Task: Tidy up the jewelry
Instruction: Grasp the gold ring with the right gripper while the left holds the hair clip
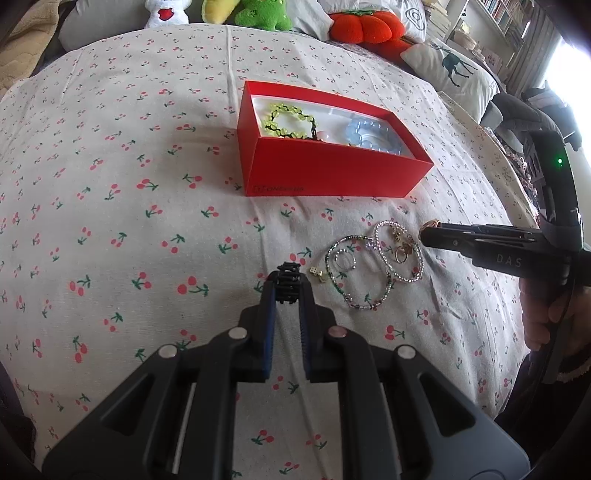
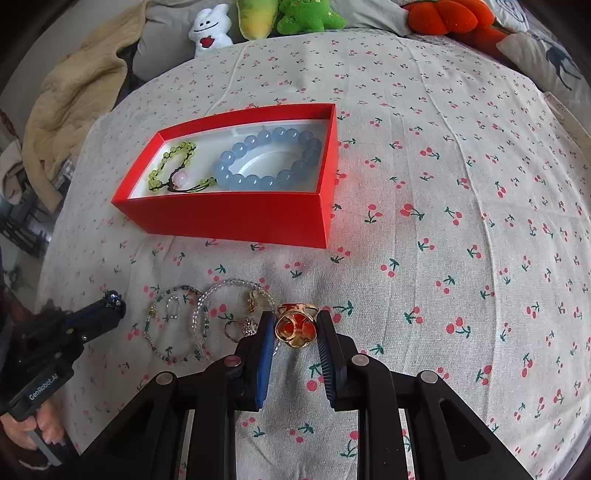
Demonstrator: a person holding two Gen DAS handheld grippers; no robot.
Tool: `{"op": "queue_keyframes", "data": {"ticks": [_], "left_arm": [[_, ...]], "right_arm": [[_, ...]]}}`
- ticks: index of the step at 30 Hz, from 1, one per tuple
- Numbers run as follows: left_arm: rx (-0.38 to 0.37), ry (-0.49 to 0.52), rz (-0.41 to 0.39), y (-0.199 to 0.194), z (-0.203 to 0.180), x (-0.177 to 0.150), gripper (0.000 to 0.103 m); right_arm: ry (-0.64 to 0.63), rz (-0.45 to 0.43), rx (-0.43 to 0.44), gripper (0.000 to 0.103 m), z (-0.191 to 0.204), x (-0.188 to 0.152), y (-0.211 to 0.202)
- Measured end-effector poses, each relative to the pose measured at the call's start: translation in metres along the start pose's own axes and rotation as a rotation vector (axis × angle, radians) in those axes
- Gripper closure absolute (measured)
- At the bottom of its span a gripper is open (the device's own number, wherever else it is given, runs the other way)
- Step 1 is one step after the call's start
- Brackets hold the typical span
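Observation:
A red box (image 1: 325, 173) (image 2: 236, 218) on the cherry-print cloth holds a green bead bracelet (image 1: 290, 120) (image 2: 173, 168) and a blue bead bracelet (image 1: 373, 134) (image 2: 269, 157). My left gripper (image 1: 287, 280) (image 2: 112, 299) is shut on a small black beaded piece (image 1: 288, 282), left of a pile of thin bracelets and rings (image 1: 376, 266) (image 2: 199, 321). My right gripper (image 2: 295, 328) (image 1: 430, 227) holds a gold and red ring (image 2: 295, 326) between its fingers, just right of the pile.
Small dice (image 1: 317, 275) lie beside the pile. Plush toys (image 1: 258, 14) (image 2: 295, 14), an orange plush (image 1: 364, 27) and a deer cushion (image 1: 454, 70) line the far edge. A beige blanket (image 2: 74, 99) lies at the far left.

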State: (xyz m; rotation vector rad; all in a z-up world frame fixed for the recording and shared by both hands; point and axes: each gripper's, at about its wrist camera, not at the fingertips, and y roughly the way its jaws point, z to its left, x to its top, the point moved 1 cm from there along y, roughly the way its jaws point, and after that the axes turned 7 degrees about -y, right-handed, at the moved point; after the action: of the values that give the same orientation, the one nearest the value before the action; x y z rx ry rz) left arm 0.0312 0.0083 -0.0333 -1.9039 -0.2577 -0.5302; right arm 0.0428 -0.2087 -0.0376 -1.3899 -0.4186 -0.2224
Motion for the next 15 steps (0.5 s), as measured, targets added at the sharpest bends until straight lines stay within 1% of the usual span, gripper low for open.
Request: {"op": "queue_keyframes", "data": {"ticks": [15], "left_arm": [[0.009,-0.021,-0.015,-0.011,0.0,0.006,0.089]], "right_arm": [[-0.028,-0.029,0.006,0.08,0.018,0.004,-0.023]]}}
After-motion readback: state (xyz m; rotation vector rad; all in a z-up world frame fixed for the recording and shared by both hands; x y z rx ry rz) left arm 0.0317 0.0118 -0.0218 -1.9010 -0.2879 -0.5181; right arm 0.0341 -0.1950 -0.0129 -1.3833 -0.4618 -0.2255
